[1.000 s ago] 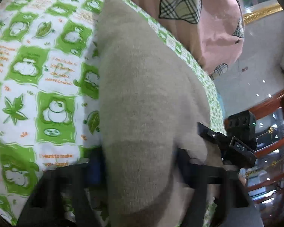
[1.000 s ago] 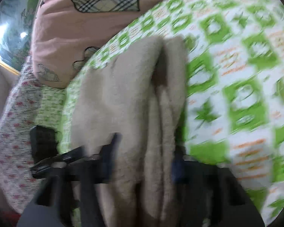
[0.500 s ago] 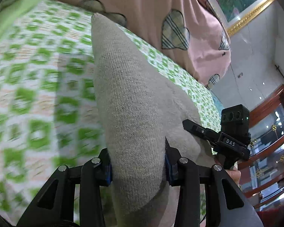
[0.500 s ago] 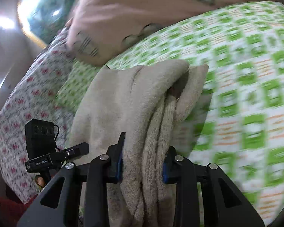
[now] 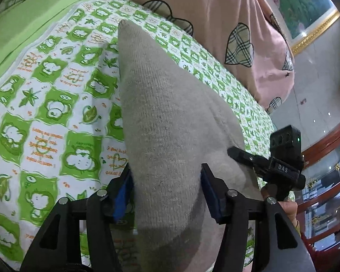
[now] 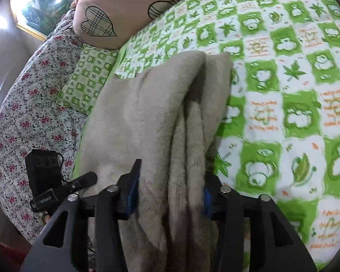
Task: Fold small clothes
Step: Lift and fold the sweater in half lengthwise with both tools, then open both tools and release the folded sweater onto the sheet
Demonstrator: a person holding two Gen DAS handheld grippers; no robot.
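Note:
A beige knitted garment [image 5: 161, 122] is folded into a thick bundle and stretches away over the green-and-white patterned bed sheet [image 5: 45, 113]. My left gripper [image 5: 166, 192] is shut on its near end, fabric bulging between the blue pads. In the right wrist view the same garment [image 6: 151, 117] shows several stacked layers, and my right gripper [image 6: 170, 195] is shut on them. Each view shows the other gripper beside the garment: the right one [image 5: 272, 165] and the left one [image 6: 56, 190].
A pink quilt with plaid hearts [image 5: 238, 34] lies at the far side of the bed. A floral cover [image 6: 22, 113] and a small green patterned pillow [image 6: 86, 79] sit at the left in the right wrist view. A wooden glass cabinet [image 5: 324, 181] stands beyond the bed.
Both grippers have lifted and drawn back with the garment still held. More of the bed and the quilt shows now. The views have steadied after motion blur.

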